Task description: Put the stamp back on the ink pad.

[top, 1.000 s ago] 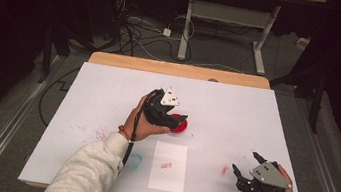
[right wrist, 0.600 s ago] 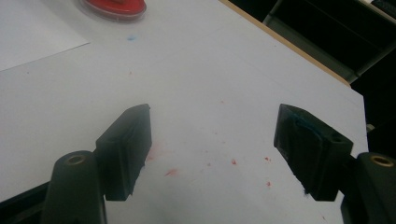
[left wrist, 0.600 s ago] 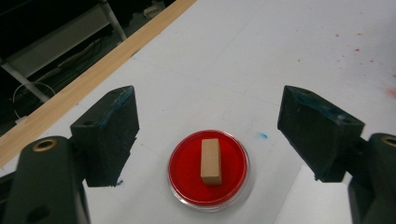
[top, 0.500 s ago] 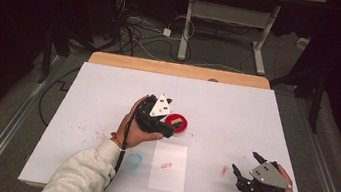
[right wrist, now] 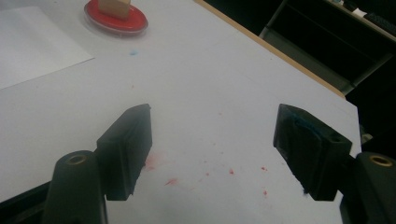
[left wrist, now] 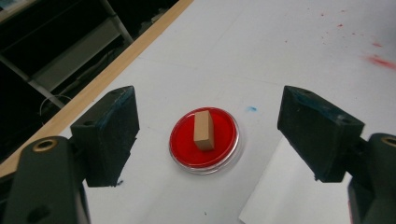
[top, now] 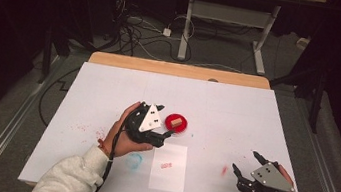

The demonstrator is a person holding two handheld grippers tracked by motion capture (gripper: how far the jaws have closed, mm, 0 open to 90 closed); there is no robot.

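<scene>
We see a red dish (left wrist: 204, 140) near the middle of the white desk (top: 237, 110), a small wooden block (left wrist: 203, 130) standing in it; the left gripper (top: 165, 136) sits just at the dish's 8 o'clock, jaws spread wide and released, clear of dish and block; a white paper sheet (top: 168, 167) bearing a small red stamp mark (top: 165, 165) lies at the dish's 6 o'clock; the right gripper (top: 244, 168), also released with jaws apart, rests well away toward 4 o'clock, over red smudges (right wrist: 173, 181).
</scene>
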